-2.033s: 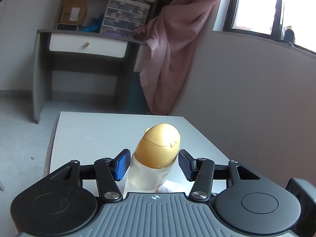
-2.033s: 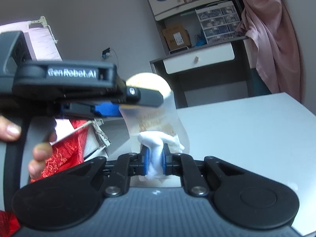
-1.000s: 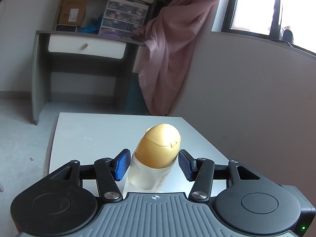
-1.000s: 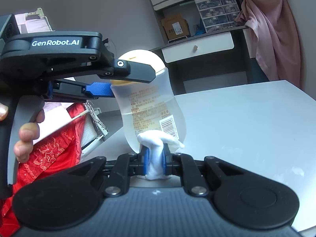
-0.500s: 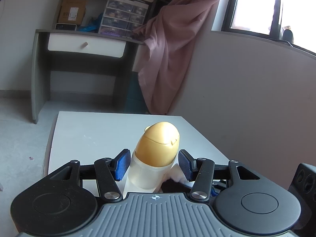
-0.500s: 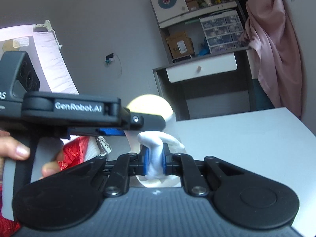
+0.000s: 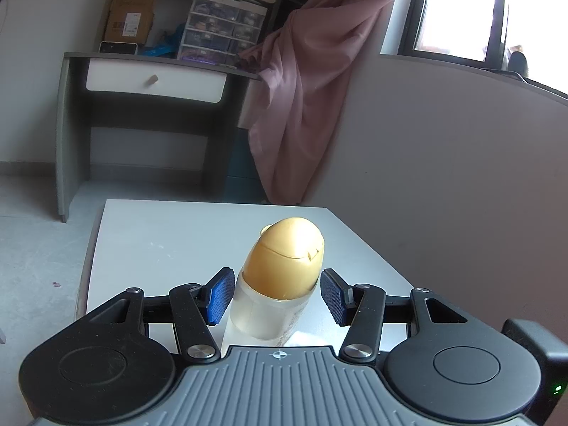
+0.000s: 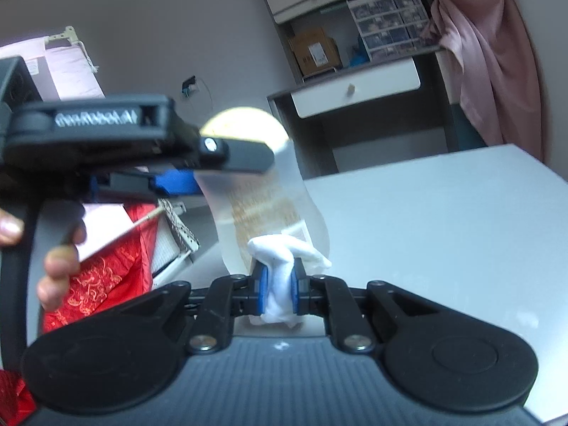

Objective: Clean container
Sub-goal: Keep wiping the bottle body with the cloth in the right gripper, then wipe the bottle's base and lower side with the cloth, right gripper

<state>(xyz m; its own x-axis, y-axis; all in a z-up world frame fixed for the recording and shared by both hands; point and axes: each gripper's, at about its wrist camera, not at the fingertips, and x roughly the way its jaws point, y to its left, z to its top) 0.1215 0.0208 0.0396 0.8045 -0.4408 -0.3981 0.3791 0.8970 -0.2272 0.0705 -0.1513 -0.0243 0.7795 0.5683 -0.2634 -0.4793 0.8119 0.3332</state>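
1. Right wrist view: the right gripper point(image 8: 278, 289) is clenched on a wad of white cloth point(image 8: 284, 266), and the cloth's upper fold rests against the lower wall of the bottle point(image 8: 269, 213) just ahead of its fingertips.
2. Left wrist view: the left gripper point(image 7: 277, 294) has the bottle point(image 7: 273, 298) between its blue pads point(image 7: 220, 294). The left pad looks pressed to the wall; the right one shows a sliver of gap, so I judge it grasping the bottle, though not firmly.
3. The bottle leans forward, away from the left gripper, above the white table point(image 7: 170, 234).
4. Risk: a hard wipe could push the bottle sideways out of that light hold, since the smooth frosted plastic gives the pads little to bite on.
5. Risk: the wall looks thin and soft; squeezing harder to compensate might dent it or pop the cap point(image 7: 287, 259).
6. Risk: the cloth is held only by a narrow waist, so dragging could pull it loose.
7. Materials: the translucent body flares towards its base and carries a printed label; the cap is glossy, golden and egg-shaped, with a flip seam. The cloth is soft and crumpled.
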